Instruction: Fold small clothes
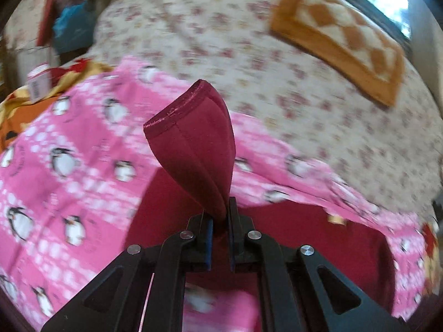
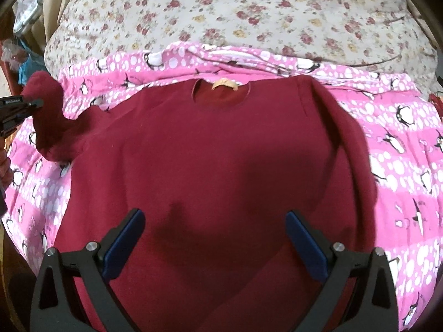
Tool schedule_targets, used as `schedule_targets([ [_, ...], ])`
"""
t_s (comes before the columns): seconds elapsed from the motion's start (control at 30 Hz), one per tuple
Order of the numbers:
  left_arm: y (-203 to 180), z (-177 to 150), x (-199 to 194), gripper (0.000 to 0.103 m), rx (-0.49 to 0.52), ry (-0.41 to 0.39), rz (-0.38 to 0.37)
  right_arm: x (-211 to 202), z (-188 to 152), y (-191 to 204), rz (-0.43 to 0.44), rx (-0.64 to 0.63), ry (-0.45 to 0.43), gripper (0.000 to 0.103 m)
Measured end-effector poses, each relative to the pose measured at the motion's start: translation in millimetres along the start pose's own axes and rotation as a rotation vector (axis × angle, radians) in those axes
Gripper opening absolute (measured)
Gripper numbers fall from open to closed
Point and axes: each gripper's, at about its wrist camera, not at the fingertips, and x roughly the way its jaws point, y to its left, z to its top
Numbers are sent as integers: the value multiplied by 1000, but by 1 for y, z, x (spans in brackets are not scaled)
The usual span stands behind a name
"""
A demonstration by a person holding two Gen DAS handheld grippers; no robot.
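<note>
A dark red sweater (image 2: pixel 216 149) lies face up on a pink penguin blanket (image 2: pixel 398 149), its collar with a tan label (image 2: pixel 223 85) at the far side. My left gripper (image 1: pixel 220 238) is shut on the cuff end of the sweater's sleeve (image 1: pixel 193 144), which stands up from the jaws, lifted off the blanket. In the right wrist view that raised sleeve (image 2: pixel 47 110) shows at the far left beside the left gripper (image 2: pixel 27 103). My right gripper (image 2: pixel 214 229) hovers open over the sweater's lower body, nothing between its fingers. The other sleeve lies folded along the sweater's right edge.
The blanket lies on a floral bedspread (image 2: pixel 277 13). An orange and cream patterned cloth (image 1: pixel 340 41) lies at the far side of the bed under a window. An orange and yellow fabric (image 1: pixel 16 110) and a small pink-labelled box (image 1: pixel 38 83) sit at the left; clutter stands beyond the bed's left edge.
</note>
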Motion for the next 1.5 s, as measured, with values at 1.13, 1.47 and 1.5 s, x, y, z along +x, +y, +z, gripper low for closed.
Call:
schedule_targets([
  [1.13, -158, -119, 2, 19, 386, 232, -280, -28, 8, -74, 41, 194, -61, 103],
  [1.47, -37, -89, 1, 19, 195, 111, 124, 27, 48, -57, 15, 47, -1, 80],
  [1.5, -26, -90, 4, 19, 157, 116, 132, 33, 51, -56, 18, 41, 12, 71],
])
